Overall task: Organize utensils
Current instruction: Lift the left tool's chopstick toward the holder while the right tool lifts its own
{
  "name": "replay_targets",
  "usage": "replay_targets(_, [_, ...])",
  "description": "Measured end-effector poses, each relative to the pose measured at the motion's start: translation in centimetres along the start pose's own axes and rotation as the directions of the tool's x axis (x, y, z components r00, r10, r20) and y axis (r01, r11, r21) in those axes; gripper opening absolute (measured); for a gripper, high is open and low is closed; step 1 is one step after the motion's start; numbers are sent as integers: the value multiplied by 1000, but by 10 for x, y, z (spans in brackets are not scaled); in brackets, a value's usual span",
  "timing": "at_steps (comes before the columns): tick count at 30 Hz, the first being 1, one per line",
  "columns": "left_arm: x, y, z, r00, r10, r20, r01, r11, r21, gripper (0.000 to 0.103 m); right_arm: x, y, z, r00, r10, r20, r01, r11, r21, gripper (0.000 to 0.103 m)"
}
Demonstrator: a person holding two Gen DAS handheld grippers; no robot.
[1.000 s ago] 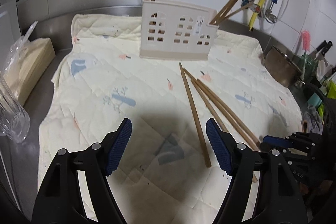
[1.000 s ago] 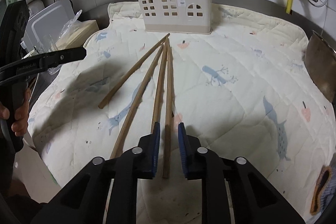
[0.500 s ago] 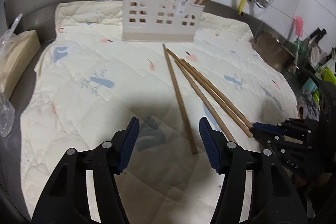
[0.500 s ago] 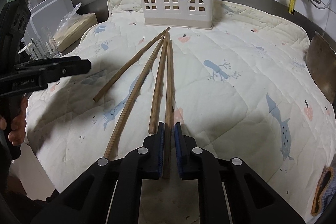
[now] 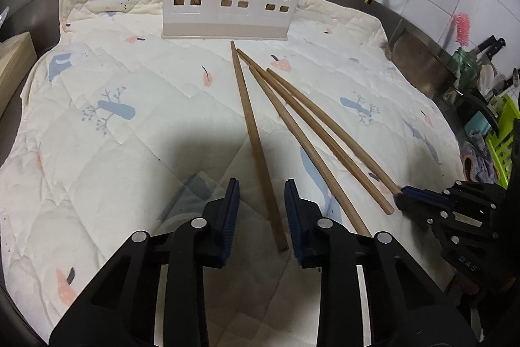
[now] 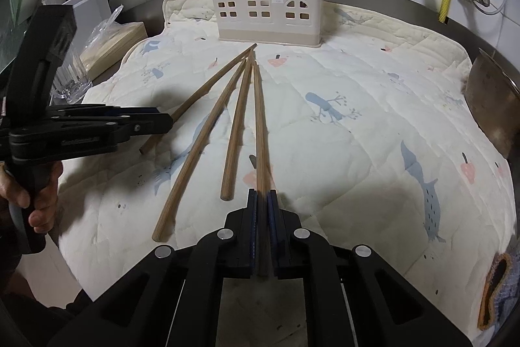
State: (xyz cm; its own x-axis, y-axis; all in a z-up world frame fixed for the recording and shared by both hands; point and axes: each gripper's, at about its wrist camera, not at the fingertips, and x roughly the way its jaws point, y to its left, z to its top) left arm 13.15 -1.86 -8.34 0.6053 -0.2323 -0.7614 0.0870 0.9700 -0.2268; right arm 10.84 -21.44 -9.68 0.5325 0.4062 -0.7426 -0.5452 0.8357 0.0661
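"DAS" on right hand-held gripper (image 5: 403,196)

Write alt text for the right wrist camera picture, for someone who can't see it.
The right gripper is shut on the near end of one wooden chopstick lying on a quilted cloth, with three more chopsticks fanned out to its left. A cream utensil holder with chopsticks stands behind; the left gripper reaches in at the left.
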Motion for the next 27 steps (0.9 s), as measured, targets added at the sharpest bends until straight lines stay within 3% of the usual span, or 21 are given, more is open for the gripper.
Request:
replay_targets(15, [11,-11,9,997,72,8,-73,995,61,10,-1,-2,-4,1000,14,3,-15,1000,25,7])
replay_targets(22, [1,-5,15,999,47,5,-47,998,35,8,-5,-1,-3,1000,6,18,-7,1000,16,7])
replay_targets(27, [-25,0,27,998,29,60,-31,999,27,7,-24,-2,8,997,-10,73,10,1000,-1,7])
